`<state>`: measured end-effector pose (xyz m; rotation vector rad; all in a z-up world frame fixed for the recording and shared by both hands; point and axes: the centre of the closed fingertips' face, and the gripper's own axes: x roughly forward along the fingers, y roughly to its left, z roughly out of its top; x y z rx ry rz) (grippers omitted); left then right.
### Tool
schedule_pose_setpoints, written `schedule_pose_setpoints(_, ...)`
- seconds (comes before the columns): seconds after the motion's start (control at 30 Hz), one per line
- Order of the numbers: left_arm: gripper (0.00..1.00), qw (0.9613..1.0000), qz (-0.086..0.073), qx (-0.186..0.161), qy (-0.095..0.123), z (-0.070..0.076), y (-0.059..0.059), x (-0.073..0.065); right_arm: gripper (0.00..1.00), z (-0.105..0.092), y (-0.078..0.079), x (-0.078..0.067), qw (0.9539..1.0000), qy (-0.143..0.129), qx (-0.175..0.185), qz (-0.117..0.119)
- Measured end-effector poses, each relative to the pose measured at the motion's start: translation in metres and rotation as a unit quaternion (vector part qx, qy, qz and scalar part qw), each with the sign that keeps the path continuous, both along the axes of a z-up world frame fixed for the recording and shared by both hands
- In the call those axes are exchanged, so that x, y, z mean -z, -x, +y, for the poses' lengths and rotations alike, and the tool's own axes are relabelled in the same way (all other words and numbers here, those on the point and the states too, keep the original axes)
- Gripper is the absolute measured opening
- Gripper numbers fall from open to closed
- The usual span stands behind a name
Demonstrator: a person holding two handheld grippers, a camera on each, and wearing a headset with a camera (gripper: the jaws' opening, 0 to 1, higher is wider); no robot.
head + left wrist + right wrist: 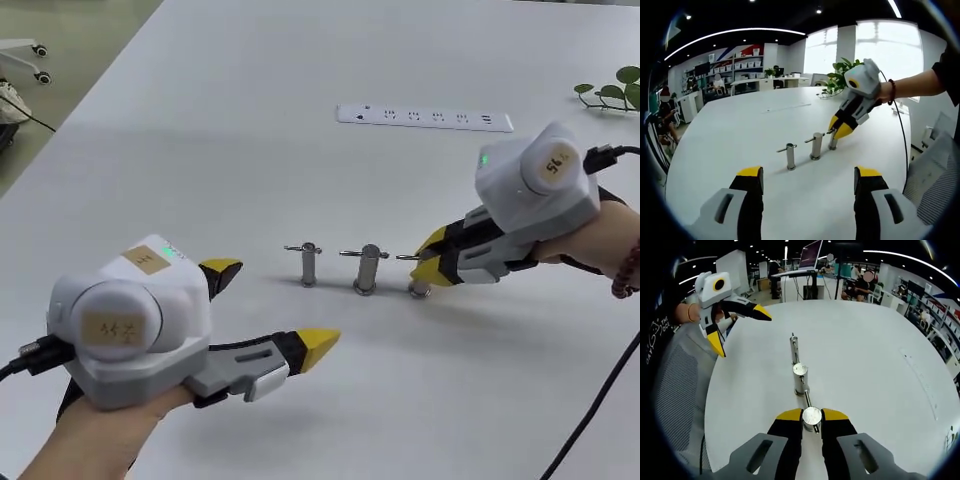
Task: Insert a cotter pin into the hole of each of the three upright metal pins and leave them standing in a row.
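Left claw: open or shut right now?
Open. The left claw has its yellow tips spread wide apart, with nothing gripped between them.

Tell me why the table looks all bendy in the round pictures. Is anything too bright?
Left gripper view: the fisheye lens bends the table into a curve, and the window is washed out white. Right gripper view: same bending, with ceiling lights as streaks; the nearest metal pin looks sharp. Head view: table edges stay straight, light is soft, shadows faint.
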<state>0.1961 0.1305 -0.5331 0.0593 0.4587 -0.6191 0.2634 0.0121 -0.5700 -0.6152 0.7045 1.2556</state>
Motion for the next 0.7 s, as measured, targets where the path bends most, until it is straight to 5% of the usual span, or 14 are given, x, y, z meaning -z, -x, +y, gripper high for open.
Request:
schedule_pose_setpoints(0.53,0.73,1.0,0.006,0.007,-0.004,-0.0026,0.0023,0.0025,0.1,-0.0019,0.0,0.0012,0.9998,0.005,-0.016,0.011)
schedule_pose_setpoints(0.7,0.73,1.0,0.005,0.005,-0.004,-0.0011,0.0015,0.0024,0.18,-0.003,-0.0017,0.0,1.0,0.004,-0.001,0.004)
